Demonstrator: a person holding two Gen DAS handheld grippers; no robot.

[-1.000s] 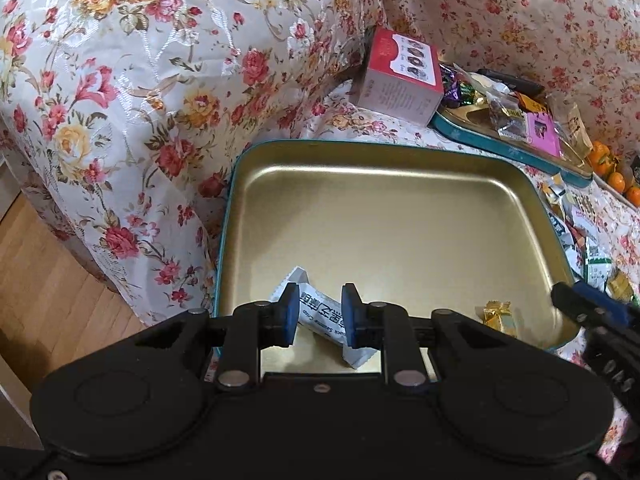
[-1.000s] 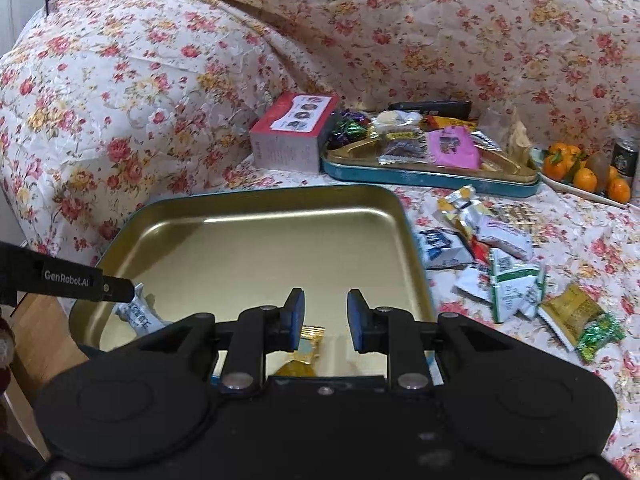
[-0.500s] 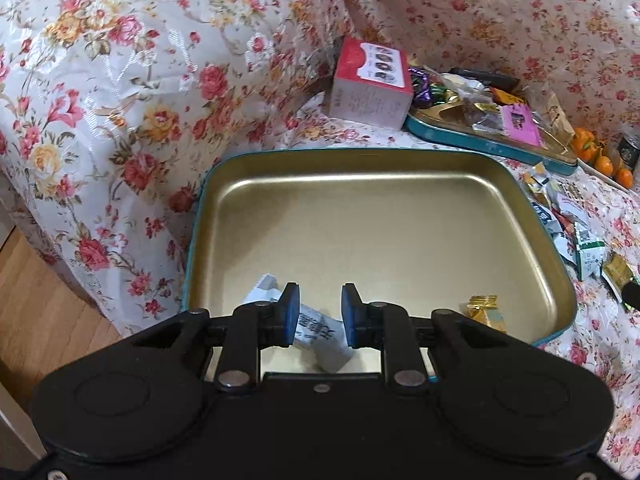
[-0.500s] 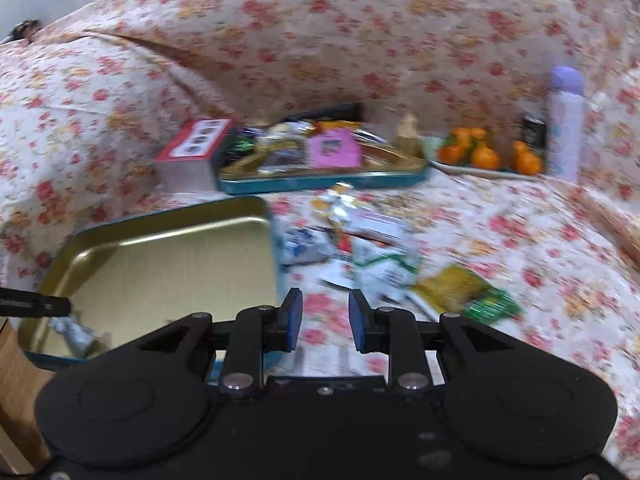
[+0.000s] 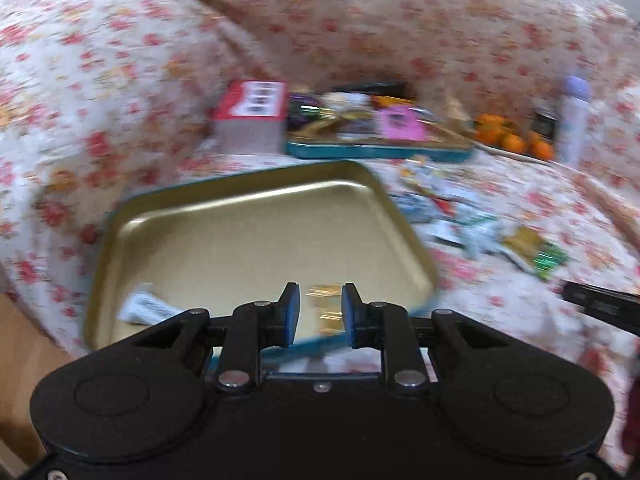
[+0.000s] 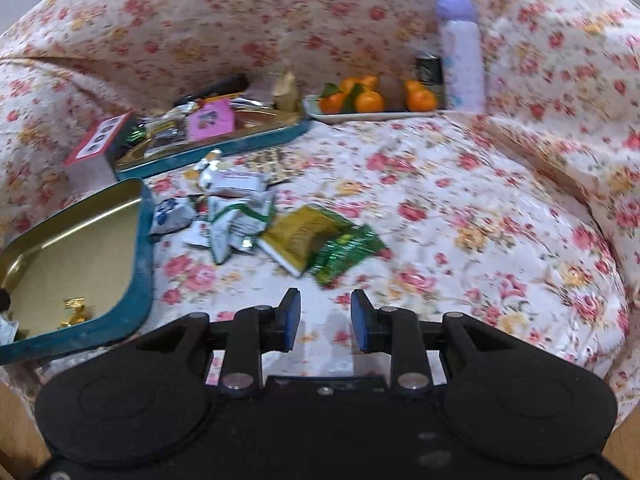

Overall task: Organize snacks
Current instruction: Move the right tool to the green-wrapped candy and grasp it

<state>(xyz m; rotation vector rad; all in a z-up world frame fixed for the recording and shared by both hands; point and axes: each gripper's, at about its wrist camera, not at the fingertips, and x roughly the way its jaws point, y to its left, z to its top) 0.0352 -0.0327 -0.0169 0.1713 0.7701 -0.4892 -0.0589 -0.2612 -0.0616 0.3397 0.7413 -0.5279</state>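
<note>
The right tool [image 6: 325, 322] is empty, its jaws opening over bare floral cover. Ahead and slightly to its left lies the loose snack pile [image 6: 240, 216], nearest the olive-yellow packet [image 6: 300, 236] with its long axis slanting down-left, overlapped by a green foil wrapper [image 6: 344, 252]. The left tool [image 5: 319, 314], jaws narrow and empty, sits over the gold tray [image 5: 248, 236], farther from the pile.

This is a home living room: a sofa draped in a floral cover [image 6: 460, 208], wood flooring [image 5: 24, 360] beside it, a plate of mandarins [image 6: 372, 100], a lilac thermos bottle [image 6: 460, 52], and 2 gold tins [image 5: 256, 232] of wrapped snacks [image 6: 236, 208].
</note>
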